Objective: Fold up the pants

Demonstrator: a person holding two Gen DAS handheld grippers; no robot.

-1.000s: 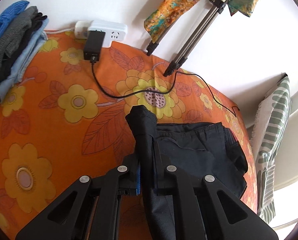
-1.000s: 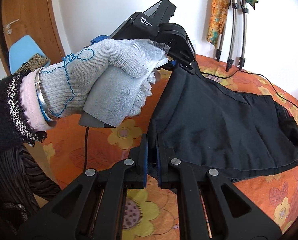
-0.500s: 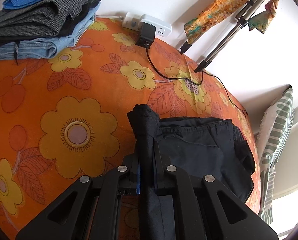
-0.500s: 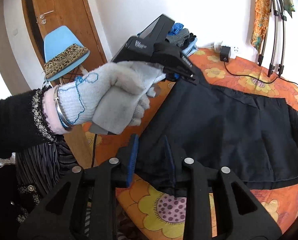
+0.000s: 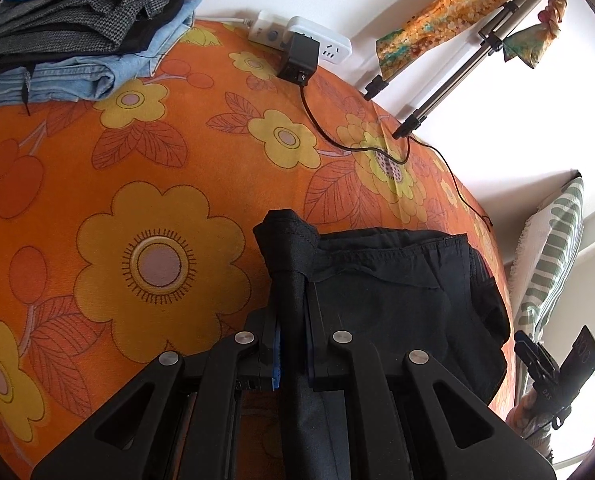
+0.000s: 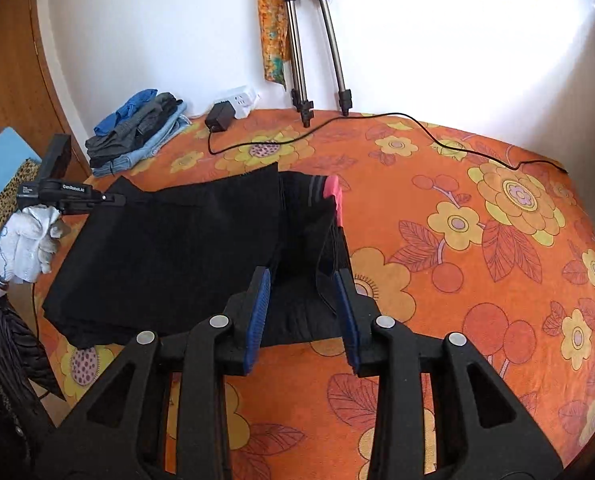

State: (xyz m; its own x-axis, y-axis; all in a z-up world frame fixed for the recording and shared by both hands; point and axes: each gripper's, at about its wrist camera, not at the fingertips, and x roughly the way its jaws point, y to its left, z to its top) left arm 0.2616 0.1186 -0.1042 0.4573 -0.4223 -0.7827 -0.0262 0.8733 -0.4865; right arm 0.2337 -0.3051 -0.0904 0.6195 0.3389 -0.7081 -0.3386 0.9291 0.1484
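Note:
The black pants lie folded on the orange flowered tablecloth, with a pink-trimmed waistband at their right end. My left gripper is shut on a bunched corner of the pants at the far left of the fold. It also shows in the right wrist view, held by a gloved hand. My right gripper is open, its blue-padded fingers straddling the waistband end without gripping it.
A stack of folded clothes sits at the far left corner. A white power strip with a black adapter and cable lies near the wall. Tripod legs stand behind the table. A striped pillow is at the right.
My right gripper has let go of the pants, opened wide, and moved right to the waistband end. My left gripper still holds its corner and has lowered toward the table.

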